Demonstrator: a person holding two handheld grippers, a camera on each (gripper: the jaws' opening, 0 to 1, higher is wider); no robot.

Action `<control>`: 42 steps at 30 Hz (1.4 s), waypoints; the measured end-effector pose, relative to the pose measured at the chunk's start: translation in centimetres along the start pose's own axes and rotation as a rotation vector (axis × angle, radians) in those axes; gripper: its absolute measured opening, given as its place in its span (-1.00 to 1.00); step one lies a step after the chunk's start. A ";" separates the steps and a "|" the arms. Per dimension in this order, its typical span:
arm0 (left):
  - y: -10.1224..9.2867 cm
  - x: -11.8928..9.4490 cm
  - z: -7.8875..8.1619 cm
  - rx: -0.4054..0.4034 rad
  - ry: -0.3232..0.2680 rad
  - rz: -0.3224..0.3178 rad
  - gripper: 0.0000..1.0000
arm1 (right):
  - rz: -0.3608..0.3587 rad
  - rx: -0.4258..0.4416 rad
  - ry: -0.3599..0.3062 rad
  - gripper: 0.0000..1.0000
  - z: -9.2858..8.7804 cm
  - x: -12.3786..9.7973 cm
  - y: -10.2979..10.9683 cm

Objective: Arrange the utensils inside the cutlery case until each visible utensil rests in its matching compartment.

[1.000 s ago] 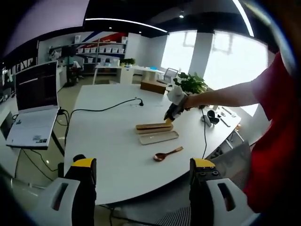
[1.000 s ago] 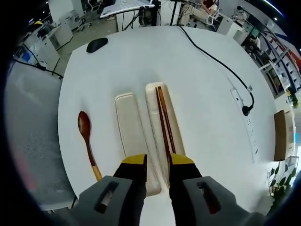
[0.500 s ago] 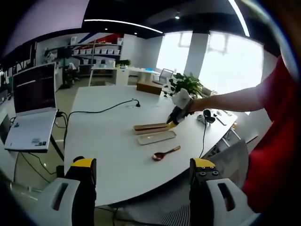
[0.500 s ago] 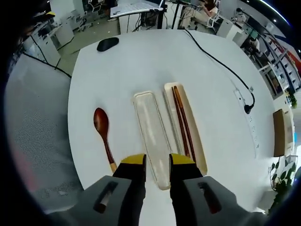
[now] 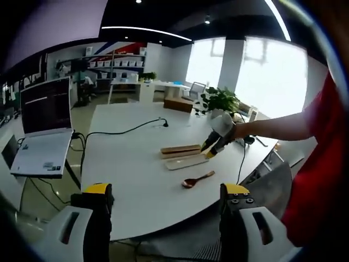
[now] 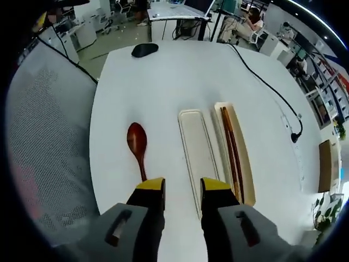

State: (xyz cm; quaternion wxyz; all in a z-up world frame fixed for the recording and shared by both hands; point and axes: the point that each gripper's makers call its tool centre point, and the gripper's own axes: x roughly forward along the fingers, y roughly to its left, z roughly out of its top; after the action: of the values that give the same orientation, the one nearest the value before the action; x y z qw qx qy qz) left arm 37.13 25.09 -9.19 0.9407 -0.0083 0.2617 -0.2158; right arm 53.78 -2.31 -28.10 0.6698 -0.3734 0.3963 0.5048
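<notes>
In the left gripper view, the left gripper (image 5: 163,218) is rising from the bottom edge with its jaws standing wide apart and nothing between them, waiting off the near rim of the white table (image 5: 131,158). Right of centre, the right gripper (image 5: 212,148) is reaching in on a person's arm and hovering just over the near end of the cutlery case (image 5: 181,149), with its pale lid (image 5: 187,161) lying beside it; the wooden spoon (image 5: 197,179) is lying alone lower down, toward the table edge. In the right gripper view, the right gripper (image 6: 181,197) is pointing down at the table with its jaws parted by a narrow gap and gripping nothing. The spoon (image 6: 138,146) is lying left of centre, its handle running down to the left jaw tip. The pale tray-like lid (image 6: 199,154) is sitting at centre, and the case (image 6: 244,164) to its right is already holding the chopsticks (image 6: 231,147). Judging from this, the chopsticks are dealt with and the spoon is the step in hand: the next move is calling for the right gripper to drop over the spoon's handle, close on it and carry it right into its slot in the case.
</notes>
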 end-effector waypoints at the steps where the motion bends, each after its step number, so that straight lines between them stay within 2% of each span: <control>1: -0.1 -0.1 0.1 0.001 -0.002 0.001 0.67 | 0.004 -0.002 -0.006 -0.54 0.0 0.2 0.4; 7: 0.0 -0.3 0.3 0.015 -0.001 0.019 0.67 | 0.016 0.006 -0.043 -0.55 0.2 1.5 1.9; 15: 0.5 -0.4 0.7 0.030 0.010 0.028 0.67 | 0.037 -0.009 -0.031 -0.66 -0.2 2.8 3.5; 22: 0.4 0.0 1.0 0.050 0.014 0.018 0.67 | 0.059 -0.015 -0.013 -0.62 -0.5 3.7 4.8; 25: 0.7 0.0 1.0 0.067 0.020 0.025 0.67 | 0.063 -0.017 -0.013 -0.63 -0.4 3.7 4.9; 33: 1.2 0.2 0.9 0.052 0.015 0.028 0.67 | 0.072 -0.015 0.001 -0.64 -0.7 3.8 4.9; 37: 0.9 0.2 0.9 0.045 0.010 0.029 0.67 | 0.075 -0.012 0.034 -0.73 -1.5 4.6 5.1; 39: 0.8 0.2 0.8 0.043 0.010 0.031 0.67 | 0.073 -0.009 0.036 -0.68 -1.6 5.1 5.2; 41: 0.8 0.2 0.6 0.039 0.013 0.034 0.67 | 0.112 0.011 0.026 -0.64 -1.4 5.4 6.1; 42: 0.8 0.2 0.5 0.038 0.014 0.035 0.67 | 0.106 0.005 0.029 -0.65 -1.4 5.7 6.1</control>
State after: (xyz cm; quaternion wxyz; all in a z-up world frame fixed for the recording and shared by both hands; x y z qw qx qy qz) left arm 37.90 25.71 -8.94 0.9425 0.0157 0.2641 -0.2041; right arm 48.62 -0.09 -34.46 0.6373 -0.3576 0.4264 0.5331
